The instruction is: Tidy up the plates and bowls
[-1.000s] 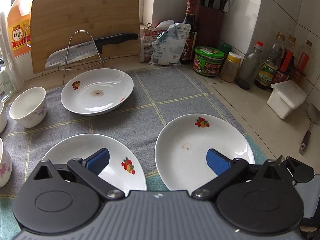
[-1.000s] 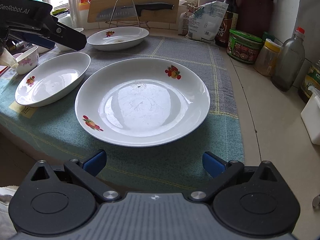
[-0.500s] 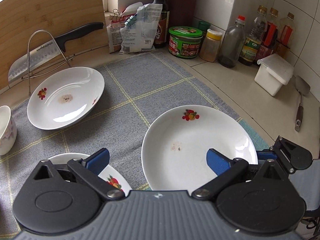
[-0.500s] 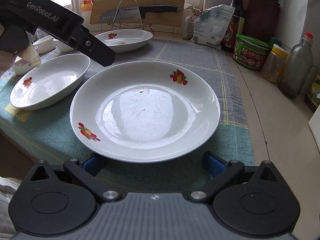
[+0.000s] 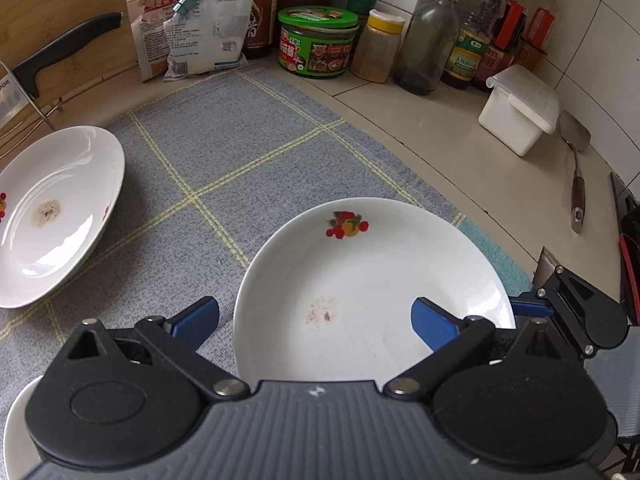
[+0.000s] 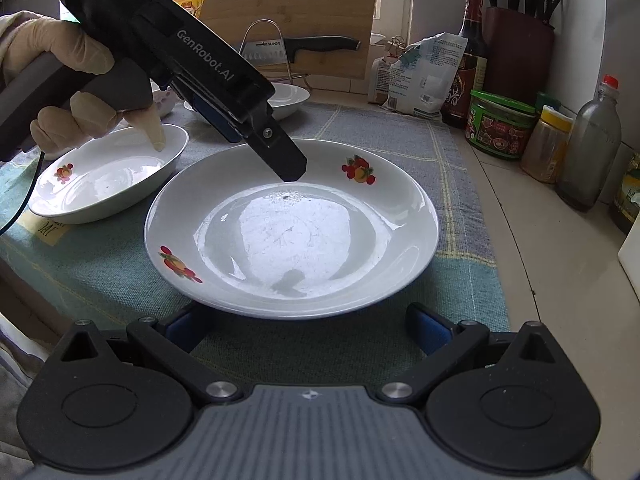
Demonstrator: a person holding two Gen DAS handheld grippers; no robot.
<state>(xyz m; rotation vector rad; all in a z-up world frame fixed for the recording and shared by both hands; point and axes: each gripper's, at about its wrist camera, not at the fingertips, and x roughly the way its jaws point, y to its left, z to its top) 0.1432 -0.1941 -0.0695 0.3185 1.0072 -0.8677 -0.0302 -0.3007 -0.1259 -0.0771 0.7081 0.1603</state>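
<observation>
The near plate (image 6: 292, 228) lay just ahead of the right gripper (image 6: 308, 330), its near rim between wide-open, empty jaws, while the left gripper (image 5: 316, 320), also open and empty, hovered over it.

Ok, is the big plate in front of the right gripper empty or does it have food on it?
Empty. The plate holds only a small dried stain near its middle; it lies flat on the cloth.

left tongs (image 6: 292, 168): "GenRobot.AI" | knife (image 6: 304, 46): "SUPOR" | other labels unreadable

Both hand-held grippers, left (image 5: 316, 320) and right (image 6: 308, 326), gape wide, level, forward-pointing.
</observation>
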